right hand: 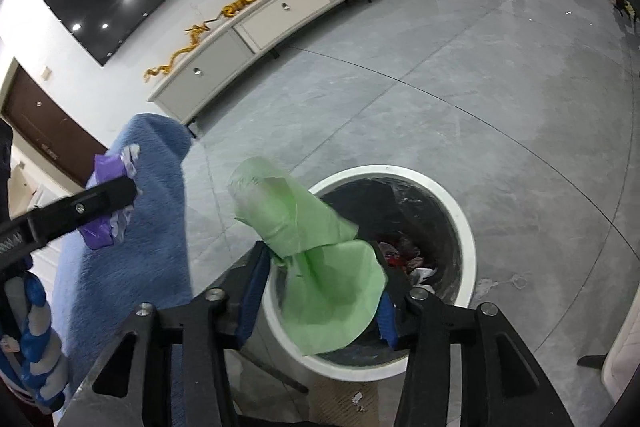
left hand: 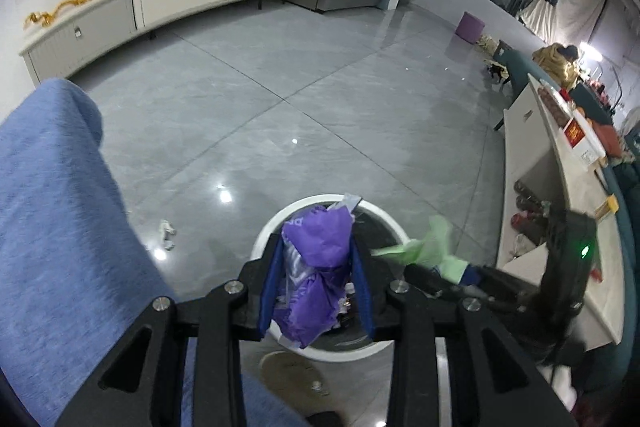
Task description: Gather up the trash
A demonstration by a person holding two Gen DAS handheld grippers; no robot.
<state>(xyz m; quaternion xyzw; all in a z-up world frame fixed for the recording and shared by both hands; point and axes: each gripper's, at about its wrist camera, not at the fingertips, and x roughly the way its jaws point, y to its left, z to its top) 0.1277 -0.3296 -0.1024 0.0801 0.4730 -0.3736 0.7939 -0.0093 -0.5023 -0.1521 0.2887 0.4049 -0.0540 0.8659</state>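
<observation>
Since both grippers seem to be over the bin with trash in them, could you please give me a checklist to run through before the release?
1. Purple wrapper between the left gripper fingers: ok.
2. Purple wrapper above the white bin opening: ok.
3. Green bag between the right gripper fingers: ok.
4. Green bag fully over the opening: not ok, part hangs across the near rim.
5. Room left inside the bin: ok, trash sits low.
6. Floor cleared: not ok, white scrap remains.

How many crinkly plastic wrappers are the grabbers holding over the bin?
2. A crumpled purple plastic wrapper sits in the left gripper; a green plastic wrapper sits in the right gripper. Both hang above the round white trash bin.
</observation>
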